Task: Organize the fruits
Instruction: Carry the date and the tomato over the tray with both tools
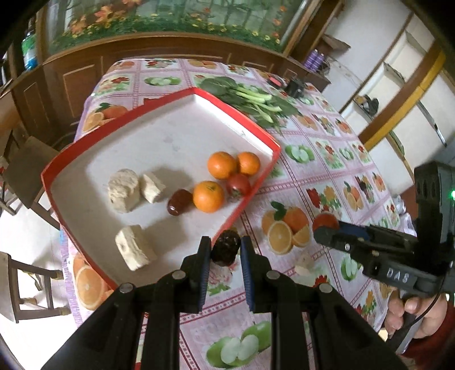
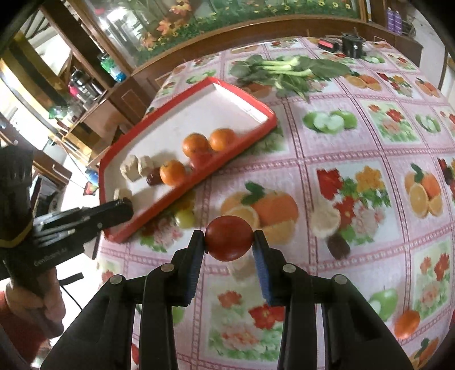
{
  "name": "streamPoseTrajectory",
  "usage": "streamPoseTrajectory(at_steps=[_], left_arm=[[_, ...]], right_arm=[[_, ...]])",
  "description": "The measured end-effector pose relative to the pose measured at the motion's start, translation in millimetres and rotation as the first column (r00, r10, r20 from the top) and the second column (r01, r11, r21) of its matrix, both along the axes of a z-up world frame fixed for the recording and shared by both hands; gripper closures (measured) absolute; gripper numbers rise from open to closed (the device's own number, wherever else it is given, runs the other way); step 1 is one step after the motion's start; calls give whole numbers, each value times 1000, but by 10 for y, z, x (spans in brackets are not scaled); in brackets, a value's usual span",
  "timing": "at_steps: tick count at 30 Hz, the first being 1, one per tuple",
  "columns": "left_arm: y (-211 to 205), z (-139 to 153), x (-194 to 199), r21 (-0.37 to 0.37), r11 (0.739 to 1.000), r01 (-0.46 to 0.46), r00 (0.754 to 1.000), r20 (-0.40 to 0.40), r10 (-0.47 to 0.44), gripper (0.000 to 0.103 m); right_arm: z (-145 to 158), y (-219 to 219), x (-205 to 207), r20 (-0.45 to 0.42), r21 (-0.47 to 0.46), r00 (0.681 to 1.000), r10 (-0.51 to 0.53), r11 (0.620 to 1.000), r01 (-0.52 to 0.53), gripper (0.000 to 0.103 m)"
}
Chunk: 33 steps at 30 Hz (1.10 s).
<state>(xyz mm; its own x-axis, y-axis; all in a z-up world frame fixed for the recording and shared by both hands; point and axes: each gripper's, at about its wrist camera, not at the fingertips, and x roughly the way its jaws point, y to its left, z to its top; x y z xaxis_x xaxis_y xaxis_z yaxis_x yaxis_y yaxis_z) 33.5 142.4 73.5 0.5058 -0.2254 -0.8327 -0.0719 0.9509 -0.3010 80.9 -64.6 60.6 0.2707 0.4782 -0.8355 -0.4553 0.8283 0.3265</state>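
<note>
Sitting between right fingers (image 2: 257,250): red tomato (image 2: 229,237).

A pink checked cloth printed with oranges, apples and flowers (image 2: 355,176) covers the surface. Behind it runs a curved brown wooden cabinet with panelled doors (image 1: 76,82), and above that a large picture of flowers and greenery (image 1: 176,20). In the right wrist view, open wooden shelves (image 2: 82,94) hold bottles and jars. A wooden chair (image 1: 31,168) stands on the pale floor (image 1: 31,244). Cream panelled doors (image 1: 409,94) fill the far right side.
</note>
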Motion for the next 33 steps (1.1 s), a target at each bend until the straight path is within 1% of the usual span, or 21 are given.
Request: streamPoseTrajectory(at_steps=[6, 9, 15, 18, 21, 25, 29, 33], left_arm=[[187, -81, 11, -22, 998, -56, 998, -16, 56, 80], [282, -133, 2, -41, 995, -88, 996, -30, 86, 80], [362, -215, 3, -54, 993, -106, 994, -46, 104, 80], [369, -232, -16, -63, 993, -104, 994, -44, 101, 80], [385, -251, -10, -72, 992, -100, 994, -43, 97, 80], [409, -295, 28, -85, 992, -96, 994, -52, 92, 80], [422, -342, 70, -100, 991, -89, 995, -57, 84, 80], [432, -395, 122, -97, 992, -86, 995, -67, 80, 80]], right_arm=[[157, 233, 253, 22, 23, 1000, 6, 1000, -6, 69], [193, 362, 336, 18, 39, 1000, 13, 999, -13, 69], [299, 629, 444, 27, 70, 998, 48, 996, -50, 69], [312, 738, 478, 13, 96, 999, 48, 994, -49, 69], [260, 874, 509, -7, 93, 998, 62, 994, -61, 70], [134, 1030, 613, -68, 97, 995, 77, 993, -70, 70], [-1, 1142, 731, -122, 84, 991, 62, 995, -52, 70], [-137, 1247, 828, -152, 53, 987, 50, 998, -42, 70]])
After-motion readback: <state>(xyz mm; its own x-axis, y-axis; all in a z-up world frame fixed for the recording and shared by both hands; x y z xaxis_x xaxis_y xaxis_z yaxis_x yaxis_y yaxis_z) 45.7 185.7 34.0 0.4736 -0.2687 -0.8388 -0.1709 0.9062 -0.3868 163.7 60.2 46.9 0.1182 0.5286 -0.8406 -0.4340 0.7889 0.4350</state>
